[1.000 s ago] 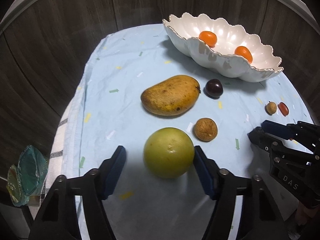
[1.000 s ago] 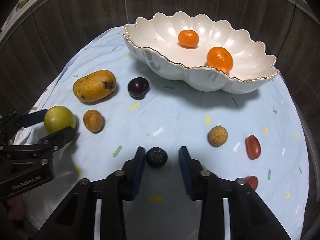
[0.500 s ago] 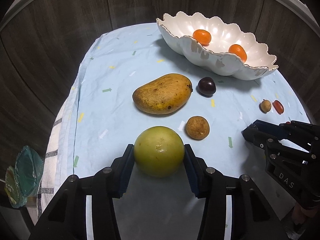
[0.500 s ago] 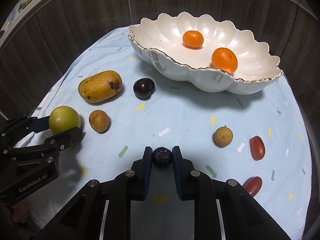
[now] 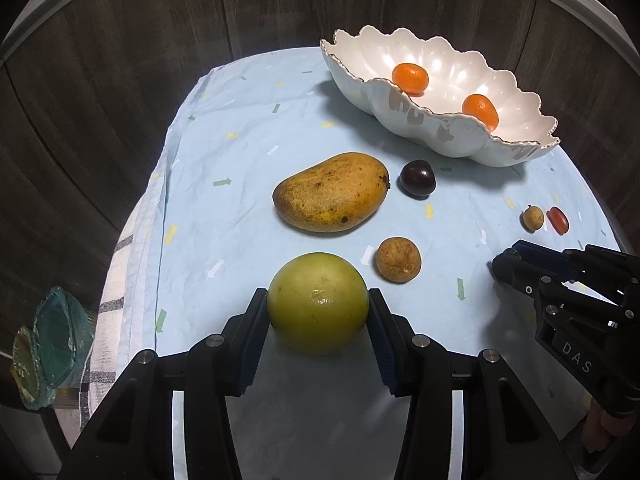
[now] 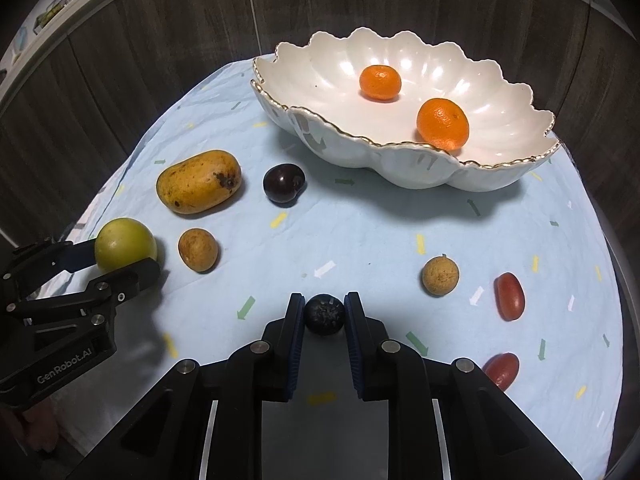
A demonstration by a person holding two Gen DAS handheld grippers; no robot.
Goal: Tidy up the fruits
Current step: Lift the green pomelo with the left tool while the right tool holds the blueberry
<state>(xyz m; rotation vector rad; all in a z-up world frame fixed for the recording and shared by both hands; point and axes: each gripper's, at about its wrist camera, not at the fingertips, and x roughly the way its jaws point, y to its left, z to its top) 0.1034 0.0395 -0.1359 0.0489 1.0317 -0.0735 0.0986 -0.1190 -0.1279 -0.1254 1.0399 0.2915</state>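
Observation:
My left gripper (image 5: pixel 318 304) is shut on a round yellow-green fruit (image 5: pixel 318 302), also seen in the right wrist view (image 6: pixel 125 243), at the cloth's near left. My right gripper (image 6: pixel 324 314) is shut on a small dark wrinkled fruit (image 6: pixel 324 315) near the front edge. A white scalloped bowl (image 6: pixel 404 168) at the back right holds two oranges (image 6: pixel 380 82) (image 6: pixel 442 123). On the cloth lie a mango (image 5: pixel 332 191), a dark plum (image 5: pixel 417 178), a brown round fruit (image 5: pixel 398 259), a small tan fruit (image 6: pixel 440 275) and two red oblong fruits (image 6: pixel 509 295) (image 6: pixel 500 369).
The light blue cloth (image 5: pixel 240 160) covers a round table against a dark wood wall. Its left edge (image 5: pixel 132 248) drops off. A teal glass dish (image 5: pixel 52 344) sits lower left, off the table.
Both grippers closed: the left onto the yellow-green fruit, the right onto the small dark fruit. Both views shifted slightly; the fruits look a little raised.

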